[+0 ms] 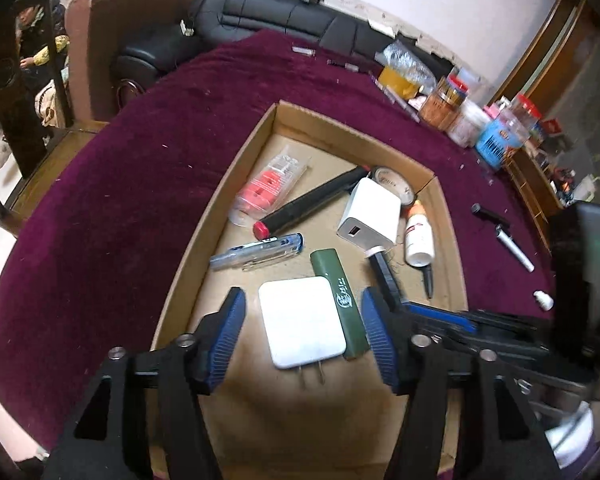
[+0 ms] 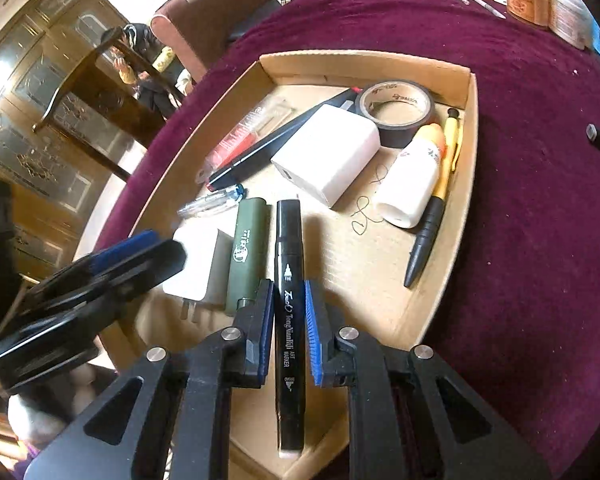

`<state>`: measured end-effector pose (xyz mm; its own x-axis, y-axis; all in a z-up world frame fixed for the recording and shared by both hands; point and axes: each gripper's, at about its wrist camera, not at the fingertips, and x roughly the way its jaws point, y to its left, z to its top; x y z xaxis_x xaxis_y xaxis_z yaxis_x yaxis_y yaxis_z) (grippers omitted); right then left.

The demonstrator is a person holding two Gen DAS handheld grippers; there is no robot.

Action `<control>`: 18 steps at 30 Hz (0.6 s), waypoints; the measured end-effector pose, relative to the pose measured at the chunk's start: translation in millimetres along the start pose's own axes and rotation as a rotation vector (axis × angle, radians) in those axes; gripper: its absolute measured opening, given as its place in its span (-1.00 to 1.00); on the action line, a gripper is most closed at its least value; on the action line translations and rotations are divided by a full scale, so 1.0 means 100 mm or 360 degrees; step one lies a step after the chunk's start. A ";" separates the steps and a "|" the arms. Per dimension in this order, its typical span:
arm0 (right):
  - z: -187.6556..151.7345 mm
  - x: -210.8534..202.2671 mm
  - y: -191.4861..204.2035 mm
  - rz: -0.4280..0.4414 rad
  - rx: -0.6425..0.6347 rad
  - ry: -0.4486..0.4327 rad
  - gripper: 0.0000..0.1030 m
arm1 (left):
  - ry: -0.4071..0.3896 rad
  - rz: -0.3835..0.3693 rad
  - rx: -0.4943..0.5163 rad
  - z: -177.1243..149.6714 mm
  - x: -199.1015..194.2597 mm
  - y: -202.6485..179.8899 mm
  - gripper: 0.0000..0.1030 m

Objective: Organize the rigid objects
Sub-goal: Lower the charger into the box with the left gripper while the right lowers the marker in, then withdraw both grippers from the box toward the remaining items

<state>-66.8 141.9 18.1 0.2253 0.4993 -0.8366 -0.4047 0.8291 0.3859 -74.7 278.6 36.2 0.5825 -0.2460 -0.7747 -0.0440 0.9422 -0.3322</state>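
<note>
- The right gripper point(image 2: 289, 330) is clamped on a black art marker point(image 2: 289, 304), pads pressing its barrel near the middle, and it hangs low over the cardboard tray point(image 2: 470, 128).
- The marker looks light, stiff and smooth; the mid-barrel hold looks balanced, though a slick round body could roll once let go, so it probably wants laying flat alongside its neighbours.
- Just left of it in the right wrist view lies a green lighter-like case point(image 2: 247, 252), and beside that a flat white charger point(image 2: 198, 264) with prongs toward the camera.
- The left gripper point(image 1: 303, 326) hovers over those two with its jaws apart, touching neither; nothing is held.
- The charger looks hard, blocky and a touch heavier; its flat sides offer the surest hold, not the prongs.
- Further in sit a white power adapter point(image 2: 328, 160), a roll of tape point(image 2: 398, 114), a glue bottle point(image 2: 414, 176) and a yellow-and-black pen point(image 2: 440, 200).
- Outside the tray, on the maroon-covered desk point(image 1: 120, 184), a white-tipped pen point(image 1: 514, 246) and a small dropper bottle point(image 1: 543, 300) are not yet collected.
</note>
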 end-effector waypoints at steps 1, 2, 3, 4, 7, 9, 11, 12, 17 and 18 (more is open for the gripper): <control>0.03 -0.02 -0.01 -0.0019 -0.0007 -0.0017 -0.72 | -0.0021 0.0000 -0.0007 -0.01 -0.04 0.01 0.18; 0.02 -0.03 0.00 -0.0029 -0.0023 -0.0027 -0.72 | -0.0040 0.0002 -0.0016 -0.03 -0.08 0.03 0.21; 0.01 -0.04 0.02 -0.0032 -0.0039 -0.0034 -0.72 | -0.0059 0.0004 -0.0030 -0.04 -0.12 0.04 0.22; -0.01 -0.05 0.04 -0.0038 -0.0049 -0.0044 -0.72 | -0.0077 0.0011 -0.0044 -0.06 -0.16 0.06 0.22; -0.06 -0.16 0.07 -0.0084 -0.0104 -0.0097 -0.63 | -0.0117 0.0046 -0.0081 -0.11 -0.25 0.10 0.22; -0.11 -0.26 0.05 -0.0110 -0.0122 -0.0150 -0.39 | -0.0146 0.0089 -0.0084 -0.14 -0.30 0.10 0.22; -0.16 -0.37 0.02 -0.0120 -0.0125 -0.0199 -0.22 | -0.0178 0.0141 -0.0073 -0.18 -0.33 0.06 0.23; -0.19 -0.42 -0.01 -0.0129 -0.0122 -0.0227 -0.16 | -0.0191 0.0168 -0.0063 -0.20 -0.34 0.05 0.24; -0.32 -0.60 -0.17 -0.0150 -0.0061 -0.0318 -0.13 | -0.0210 0.0223 -0.0015 -0.29 -0.35 -0.06 0.30; -0.35 -0.64 -0.23 -0.0143 -0.0034 -0.0334 -0.13 | -0.0216 0.0223 0.0000 -0.30 -0.36 -0.11 0.30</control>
<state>-103.3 82.2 49.3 0.4401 0.4668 -0.7671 -0.3926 0.8683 0.3031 -119.7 270.5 51.3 0.6746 -0.0793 -0.7339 -0.1324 0.9651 -0.2260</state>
